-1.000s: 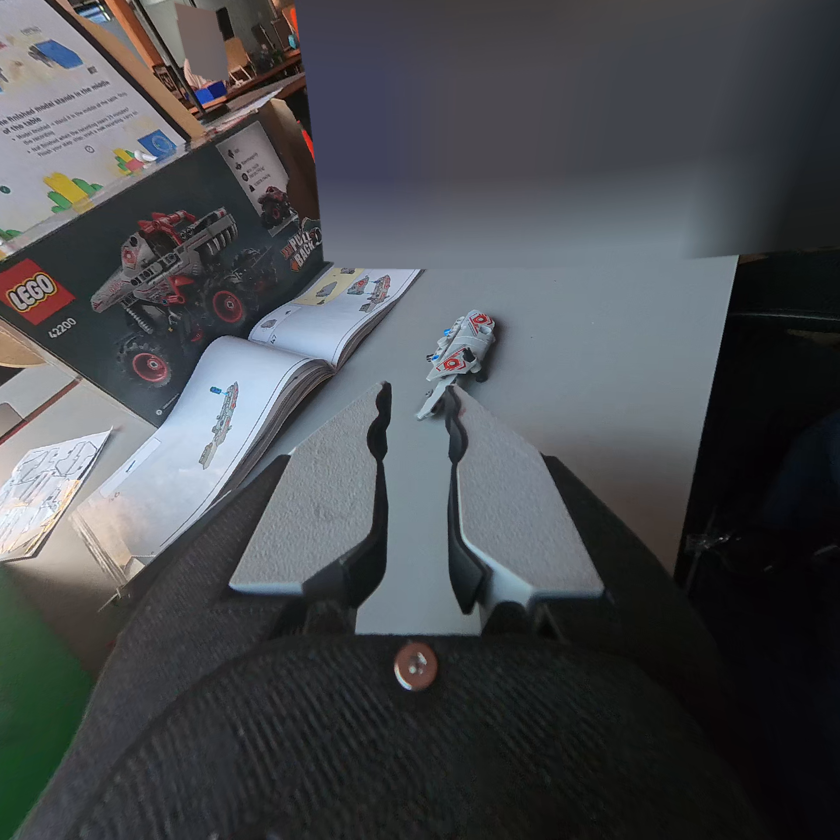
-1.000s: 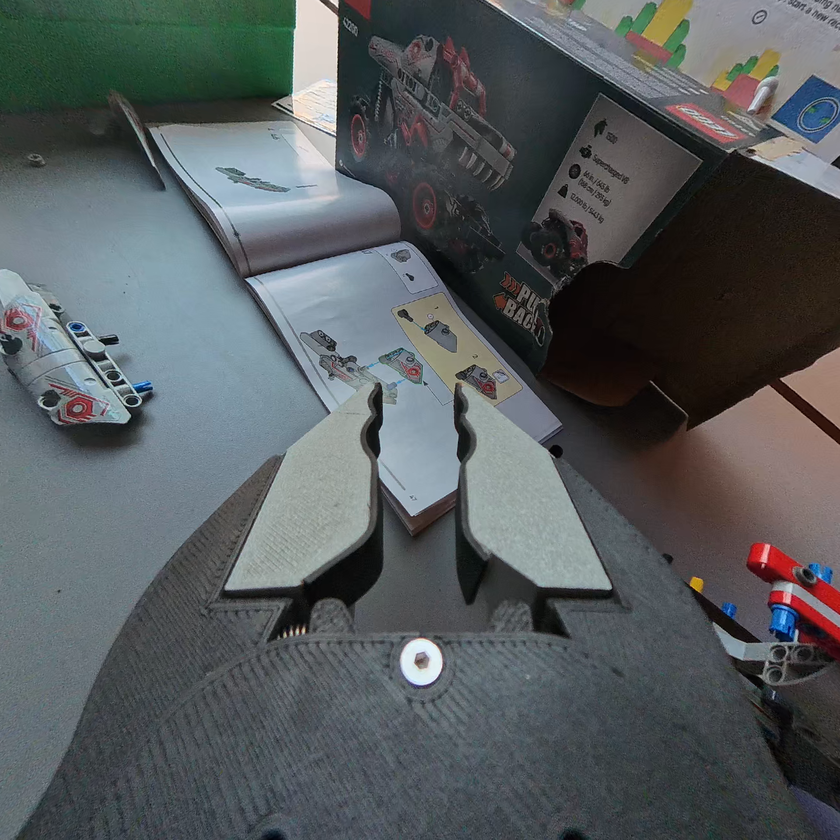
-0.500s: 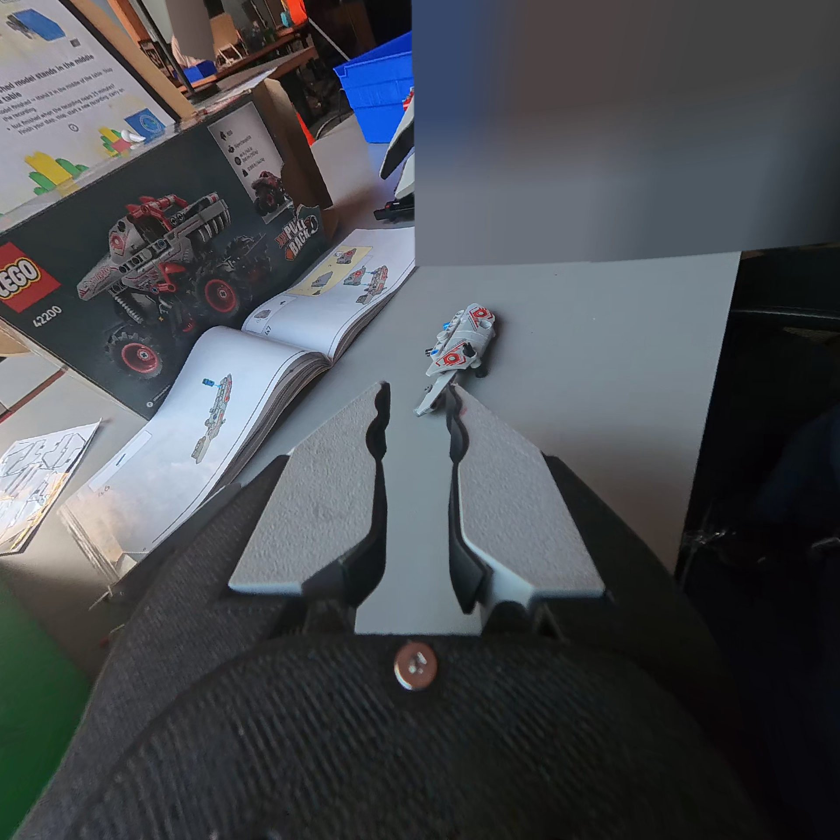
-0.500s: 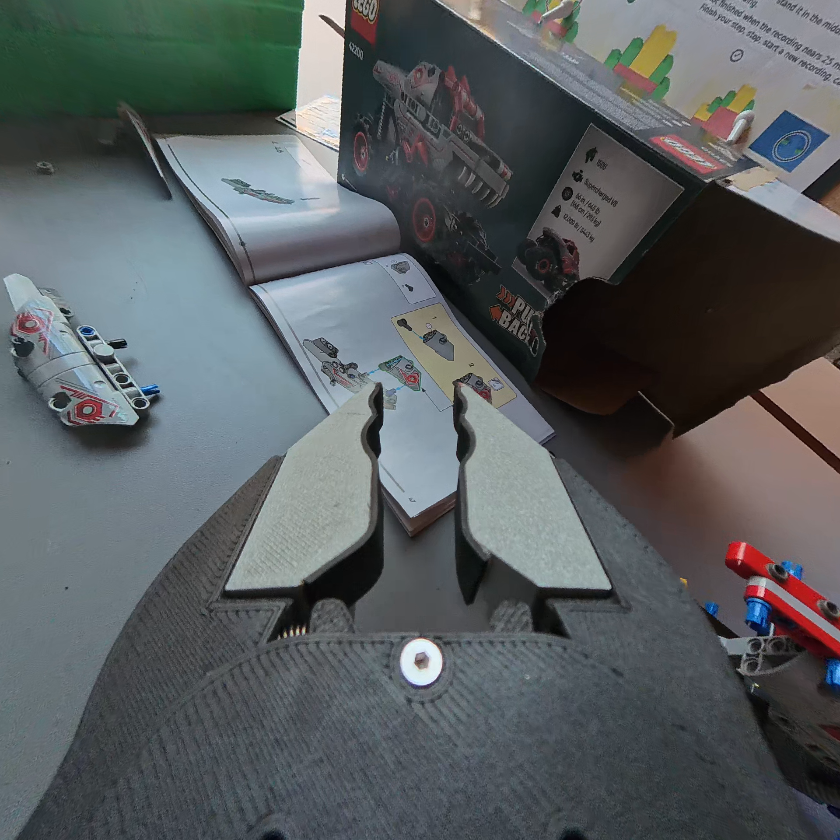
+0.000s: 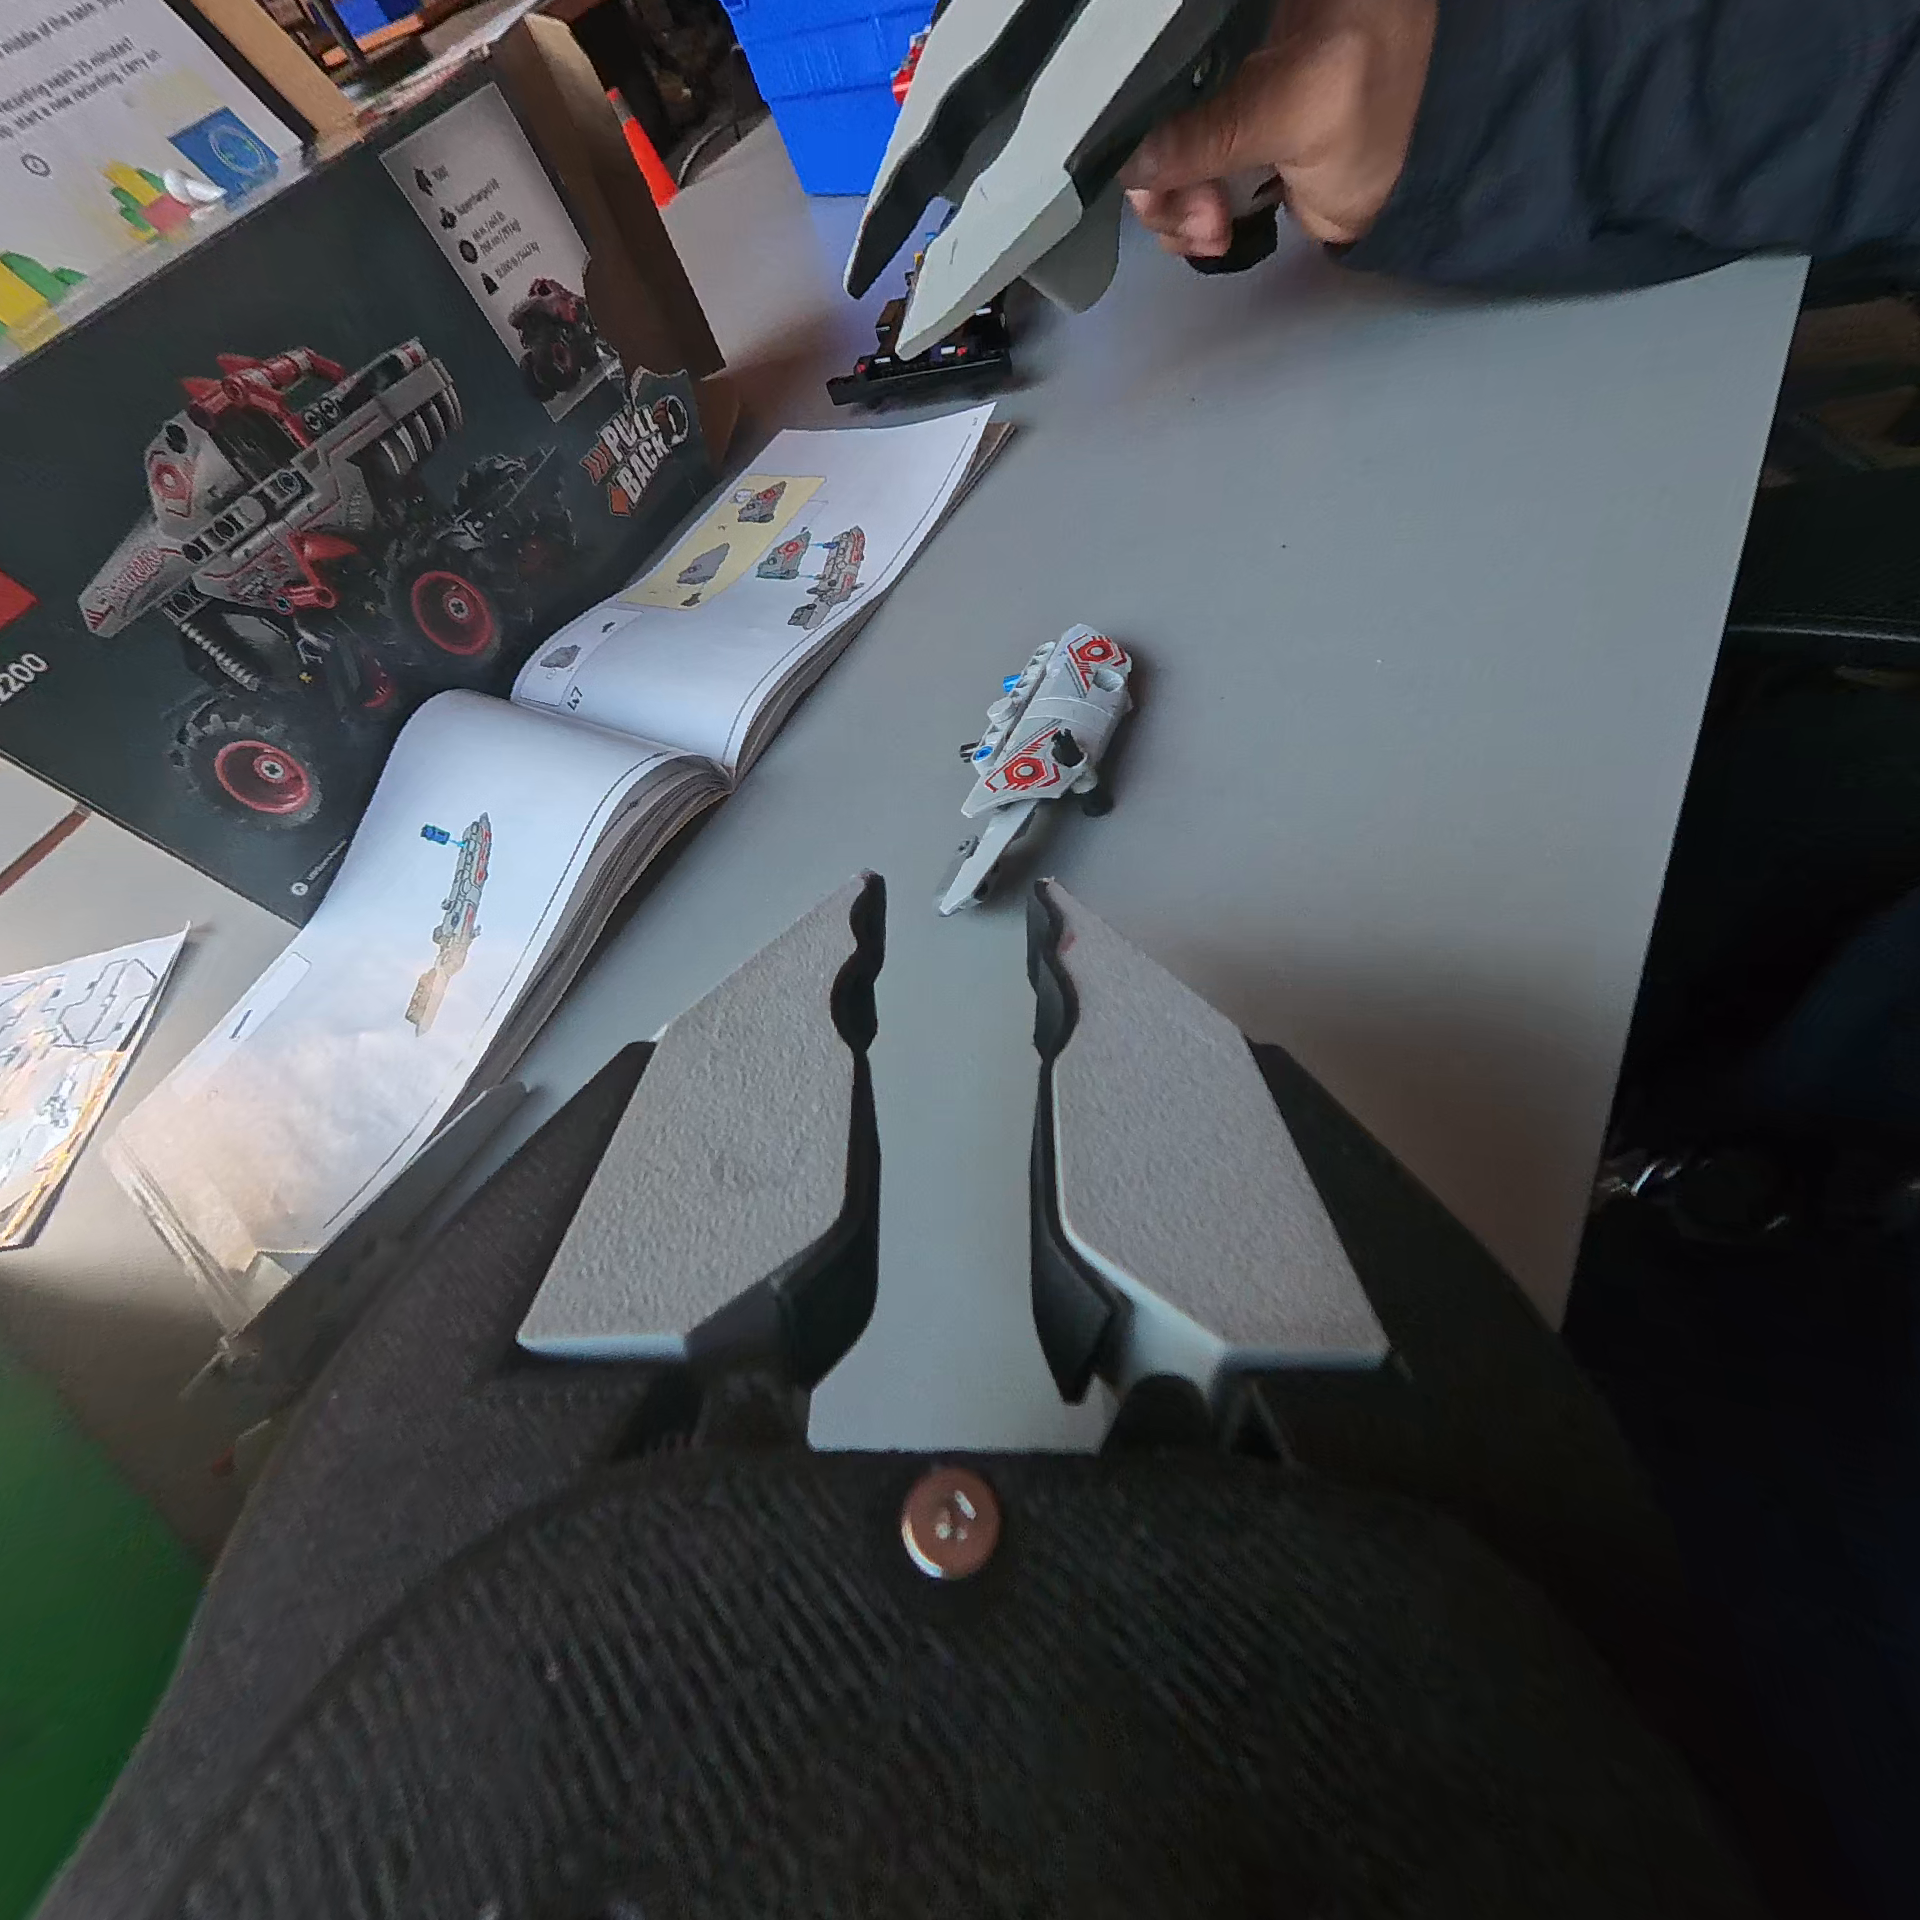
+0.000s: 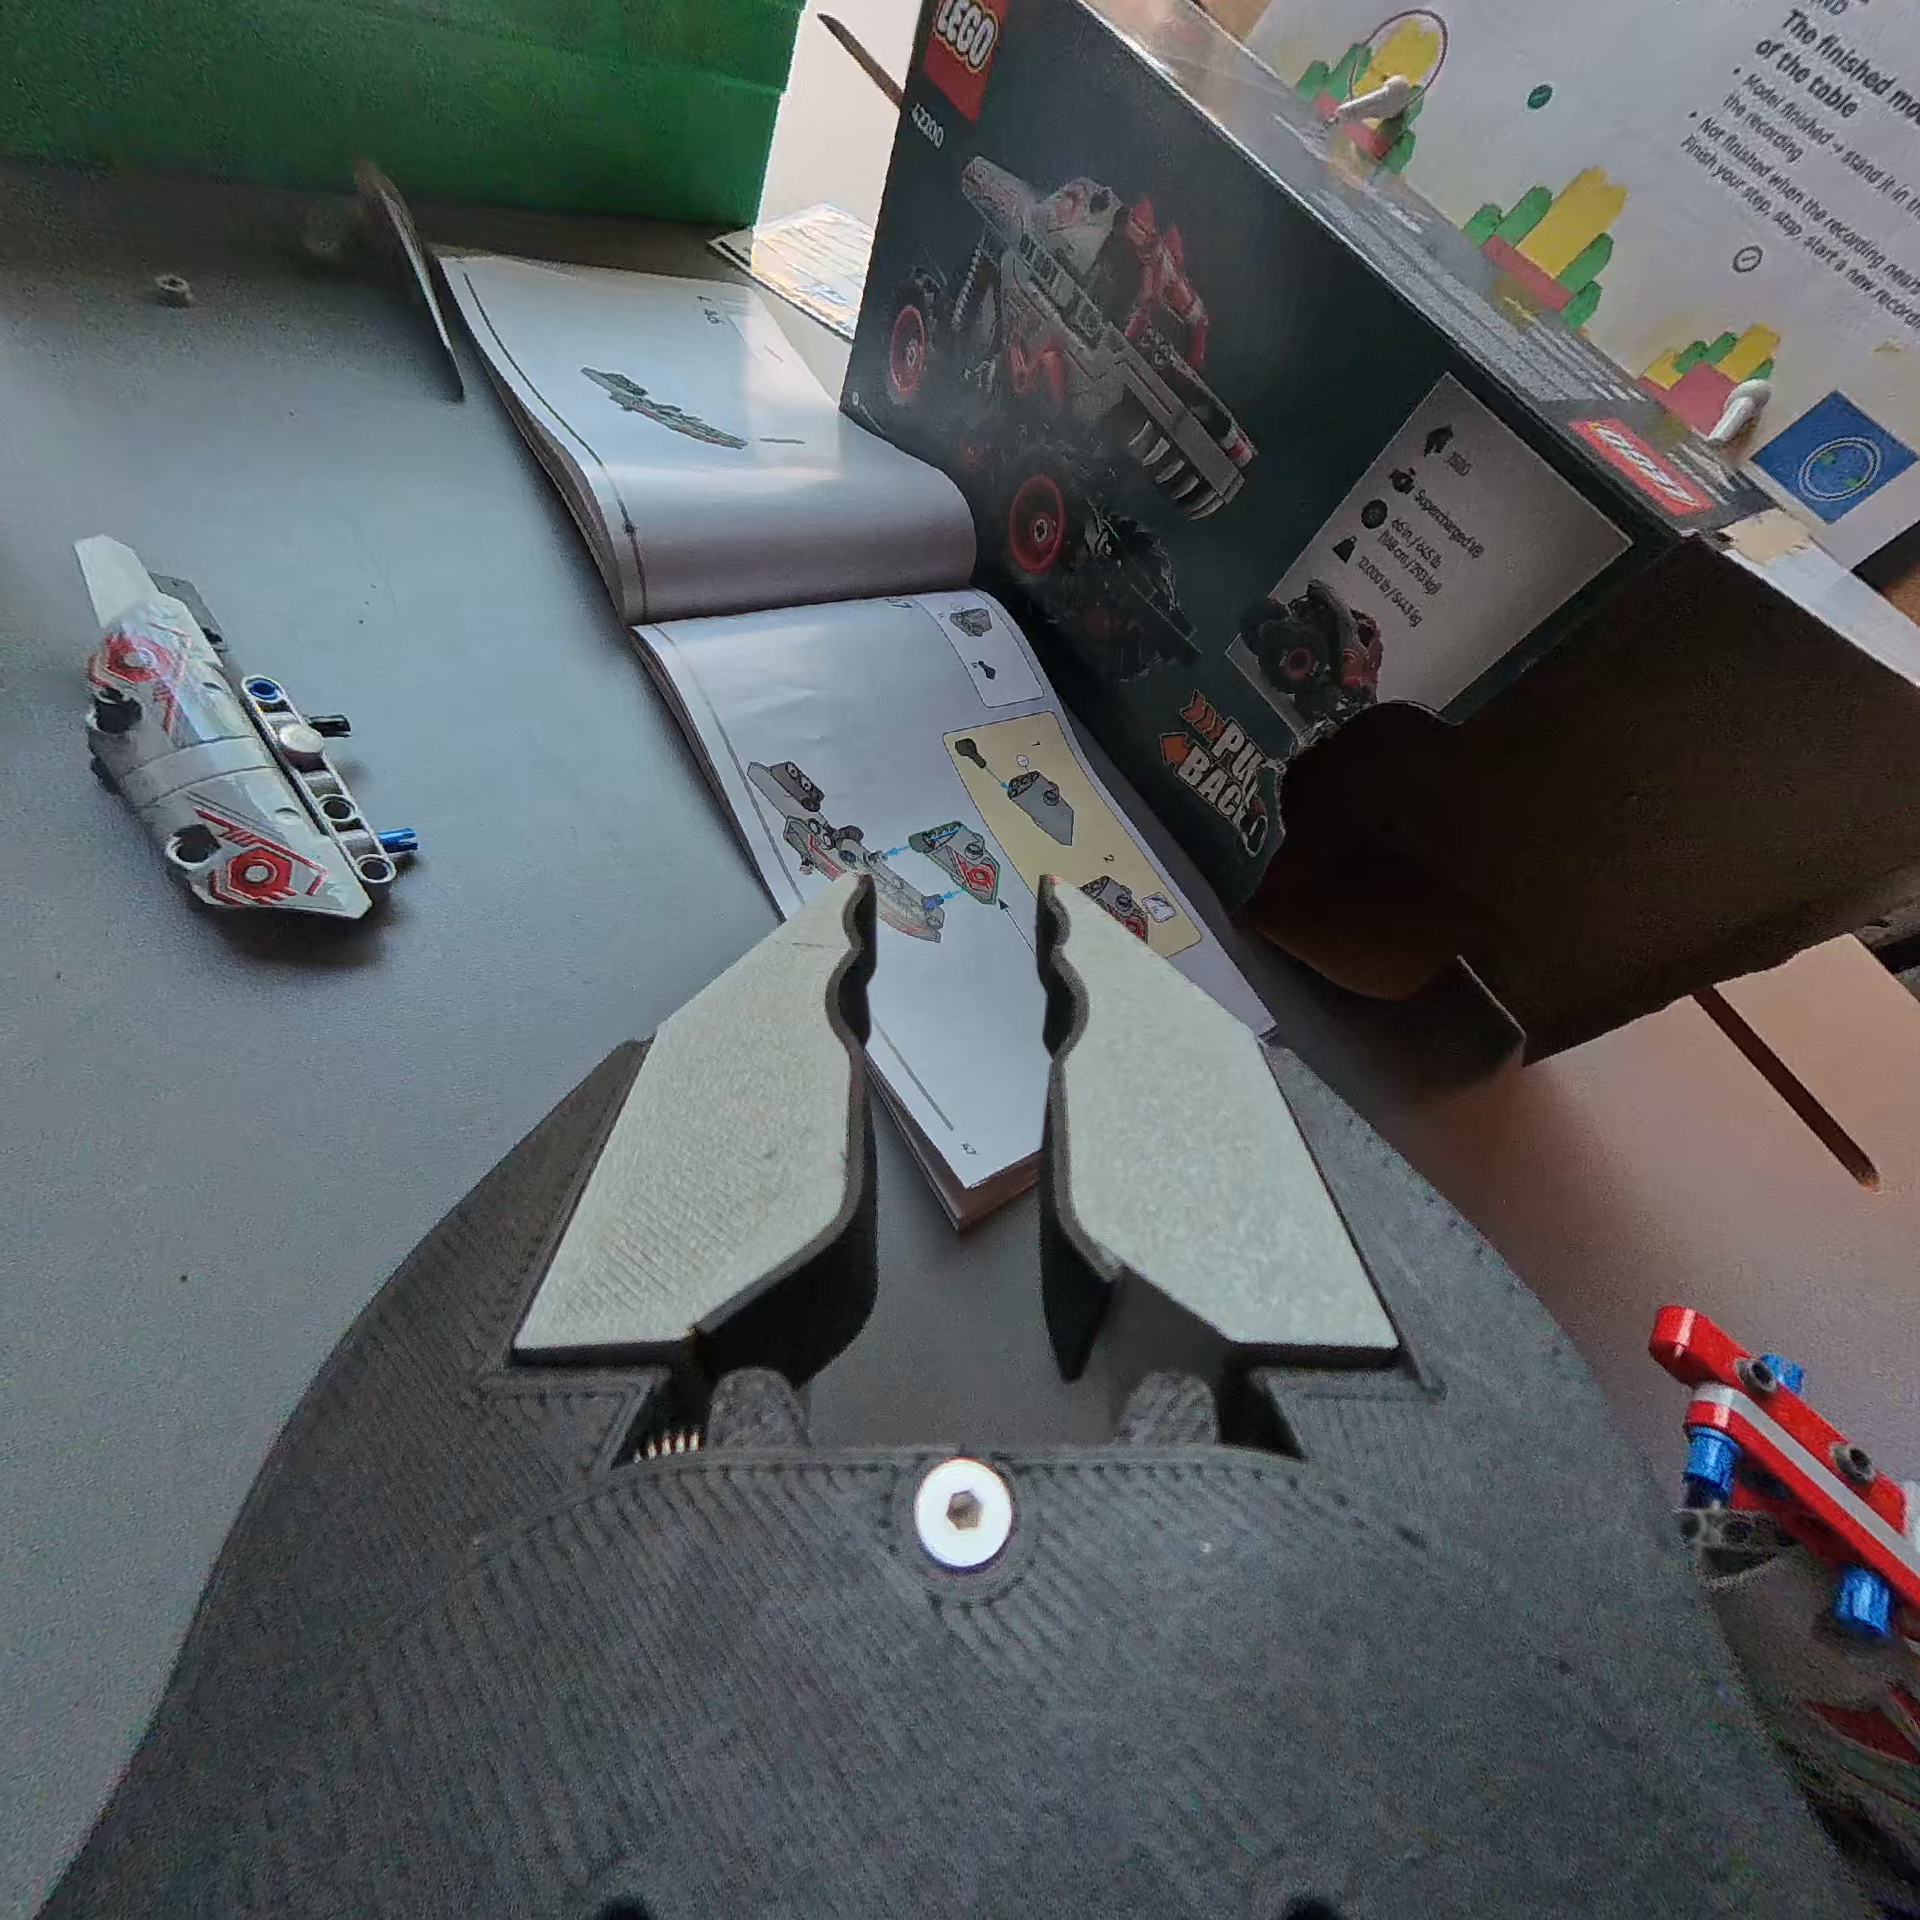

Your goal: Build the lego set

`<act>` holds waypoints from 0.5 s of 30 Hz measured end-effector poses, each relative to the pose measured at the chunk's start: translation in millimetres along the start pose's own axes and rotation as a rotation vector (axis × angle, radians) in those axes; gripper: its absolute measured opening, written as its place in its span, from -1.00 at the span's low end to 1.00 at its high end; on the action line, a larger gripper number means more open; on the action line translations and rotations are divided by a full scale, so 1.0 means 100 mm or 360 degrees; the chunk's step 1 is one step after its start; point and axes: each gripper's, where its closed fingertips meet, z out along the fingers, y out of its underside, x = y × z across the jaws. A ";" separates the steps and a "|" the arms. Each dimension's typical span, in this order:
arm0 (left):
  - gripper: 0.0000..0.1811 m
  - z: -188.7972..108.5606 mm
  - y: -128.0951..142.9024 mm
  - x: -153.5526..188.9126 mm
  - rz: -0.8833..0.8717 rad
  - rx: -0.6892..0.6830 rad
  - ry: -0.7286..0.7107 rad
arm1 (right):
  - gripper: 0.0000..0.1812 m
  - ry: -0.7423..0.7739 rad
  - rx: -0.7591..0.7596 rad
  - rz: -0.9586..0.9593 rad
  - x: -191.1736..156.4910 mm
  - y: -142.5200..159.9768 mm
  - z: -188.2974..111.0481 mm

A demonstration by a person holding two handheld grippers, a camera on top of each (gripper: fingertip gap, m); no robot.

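A grey and red lego sub-assembly with blue pins lies on the grey table, just beyond my left gripper, which is open and empty. The same piece shows at the left of the right wrist view. My right gripper is open and empty above the open instruction booklet. It also shows in the left wrist view, held by a hand over a dark lego chassis. A red, grey and blue lego build sits at the right edge.
The set's box stands behind the booklet; it also shows in the right wrist view. A sticker sheet lies at the left. The table's right edge drops off. A blue bin stands far back. Left tips to right tips: about 20 cm.
Both grippers have stayed open. The left wrist view has swung so the right gripper and hand show at the top. The right gripper has moved a little nearer the booklet.
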 end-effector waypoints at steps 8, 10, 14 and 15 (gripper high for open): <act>-0.75 -0.06 -0.06 0.00 0.0098 0.0073 -0.0089 | -0.70 0.0053 -0.0015 -0.0097 -0.01 0.00 0.00; -0.78 -0.11 -0.09 0.02 0.0117 0.0120 -0.0099 | -0.70 0.0040 -0.0027 -0.0091 -0.03 0.02 0.02; -0.79 -0.27 -0.11 -0.03 0.0061 0.0198 -0.0116 | -0.69 0.0025 -0.0065 -0.0076 -0.04 0.09 0.06; -0.79 -0.32 -0.10 -0.05 0.0040 0.0221 -0.0119 | -0.68 0.0021 -0.0069 -0.0064 -0.04 0.10 0.07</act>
